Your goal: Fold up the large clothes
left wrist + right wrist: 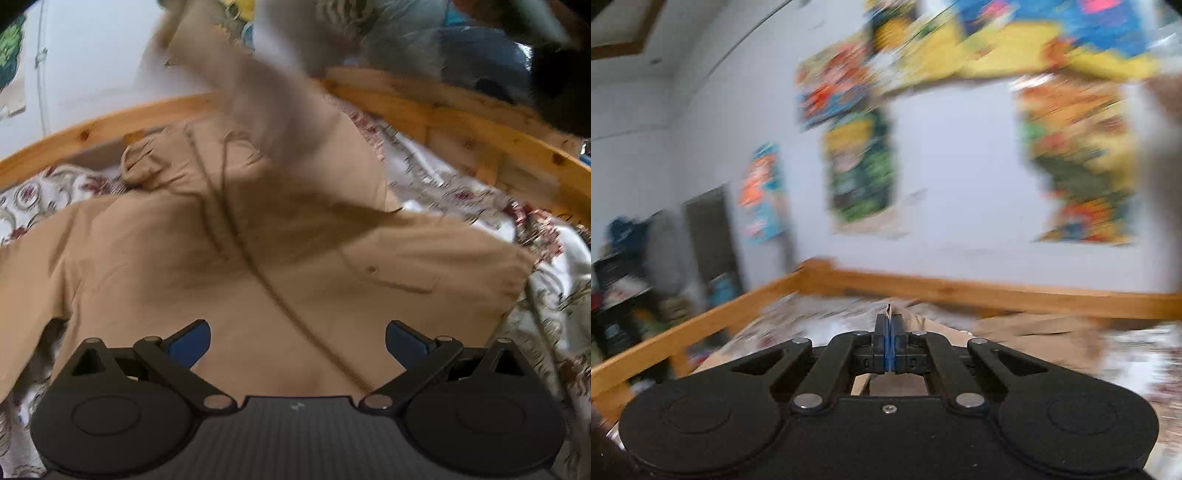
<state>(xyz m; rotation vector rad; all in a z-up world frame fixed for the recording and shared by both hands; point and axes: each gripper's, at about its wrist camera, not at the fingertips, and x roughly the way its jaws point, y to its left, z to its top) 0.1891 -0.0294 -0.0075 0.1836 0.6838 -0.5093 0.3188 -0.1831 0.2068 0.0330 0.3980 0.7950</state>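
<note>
A large tan jacket (229, 258) lies spread front-up on a floral bedsheet (461, 195), its zipper running down the middle. One sleeve (266, 96) is lifted high above the jacket, blurred with motion. My left gripper (297, 341) is open, hovering just above the jacket's lower front, holding nothing. In the right wrist view my right gripper (888, 325) is shut on a thin edge of tan fabric (888, 308) that pokes up between its blue pads; more of the jacket (1027, 332) lies on the bed beyond it. The view is heavily blurred.
A wooden bed frame rail (461, 118) runs around the mattress and shows in the right wrist view too (960, 288). A pile of other clothes (424, 40) sits beyond the rail. Colourful posters (860, 166) hang on the white wall. Cluttered shelves (624, 277) stand at the left.
</note>
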